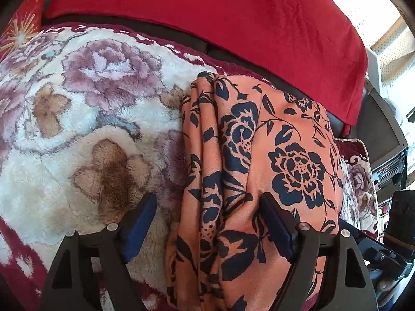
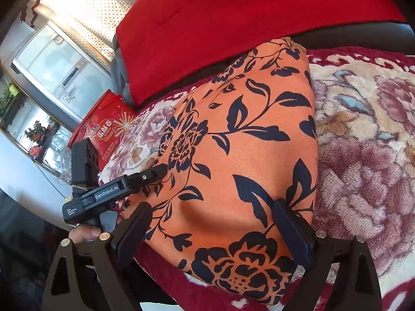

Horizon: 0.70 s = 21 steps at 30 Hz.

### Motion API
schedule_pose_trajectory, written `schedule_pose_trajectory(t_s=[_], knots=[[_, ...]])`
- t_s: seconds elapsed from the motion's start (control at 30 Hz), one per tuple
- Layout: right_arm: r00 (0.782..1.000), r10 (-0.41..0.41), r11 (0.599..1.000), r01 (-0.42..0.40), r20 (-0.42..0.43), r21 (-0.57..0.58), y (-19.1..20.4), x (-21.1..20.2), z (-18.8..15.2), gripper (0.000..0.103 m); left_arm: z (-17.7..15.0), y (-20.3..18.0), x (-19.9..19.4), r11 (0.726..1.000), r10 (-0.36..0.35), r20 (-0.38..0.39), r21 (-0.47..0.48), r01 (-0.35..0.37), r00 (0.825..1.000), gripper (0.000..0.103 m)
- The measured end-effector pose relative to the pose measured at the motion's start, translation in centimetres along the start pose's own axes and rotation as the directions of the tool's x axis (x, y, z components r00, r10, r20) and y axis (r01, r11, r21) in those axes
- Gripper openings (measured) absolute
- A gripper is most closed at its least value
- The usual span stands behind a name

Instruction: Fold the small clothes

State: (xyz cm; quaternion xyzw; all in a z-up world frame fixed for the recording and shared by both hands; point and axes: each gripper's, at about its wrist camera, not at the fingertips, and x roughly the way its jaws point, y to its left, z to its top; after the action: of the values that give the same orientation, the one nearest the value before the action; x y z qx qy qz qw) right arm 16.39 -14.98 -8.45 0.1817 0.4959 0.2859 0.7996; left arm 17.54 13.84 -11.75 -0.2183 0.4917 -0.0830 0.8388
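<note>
Near end of orange floral garment (image 1: 259, 181) cut off by frame bottom.

1. A home living room: a sofa (image 1: 233, 44) with a dark seat back carries a plush floral blanket (image 1: 77, 108) on its seat.
2. A red throw (image 2: 233, 20) is draped over the sofa back, above the blanket.
3. A red snack bag (image 2: 106, 127) printed with fireworks lies at the sofa's end.
4. Past that end of the sofa stands a silver fridge (image 2: 52, 70).
5. Behind the sofa, a dotted curtain (image 2: 85, 13) glows with daylight.
6. Potted plants (image 2: 39, 132) sit by a window, beyond the fridge.
</note>
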Motion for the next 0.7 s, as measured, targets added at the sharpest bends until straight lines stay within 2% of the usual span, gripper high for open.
schedule_pose_trajectory(t_s=[0.27, 0.33, 0.4, 0.5, 0.6, 0.7], knots=[[1.000, 0.020, 0.998, -0.020, 0.011, 0.064, -0.1, -1.4, 0.9, 0.095, 0.1, 0.1, 0.1, 1.000, -0.001, 0.000, 0.007, 0.001, 1.000, 0.084], [0.998, 0.029, 0.996, -0.033, 0.047, 0.084, -0.3, -2.6, 1.1, 0.095, 0.1, 0.2, 0.1, 1.000, -0.002, 0.000, 0.008, 0.002, 1.000, 0.084], [0.992, 0.021, 0.995, -0.032, 0.126, 0.093, -0.7, -4.6, 1.5, 0.095, 0.1, 0.2, 0.1, 1.000, -0.005, -0.001, 0.005, 0.005, 1.000, 0.084], [0.979, -0.031, 0.992, 0.007, 0.199, 0.123, -1.9, -5.9, 2.5, 0.095, 0.3, 0.6, 0.4, 1.000, -0.015, -0.007, -0.015, 0.015, 1.000, 0.087], [0.986, -0.049, 0.985, 0.022, 0.157, 0.168, -4.0, -4.4, 3.3, 0.095, 0.5, 0.9, 0.7, 0.999, -0.023, -0.006, -0.036, 0.023, 1.000, 0.089], [0.995, -0.055, 0.988, 0.043, 0.080, 0.151, -5.1, -1.8, 3.9, 0.095, 0.6, 0.7, 1.0, 1.000, -0.014, -0.001, -0.028, 0.014, 1.000, 0.090]])
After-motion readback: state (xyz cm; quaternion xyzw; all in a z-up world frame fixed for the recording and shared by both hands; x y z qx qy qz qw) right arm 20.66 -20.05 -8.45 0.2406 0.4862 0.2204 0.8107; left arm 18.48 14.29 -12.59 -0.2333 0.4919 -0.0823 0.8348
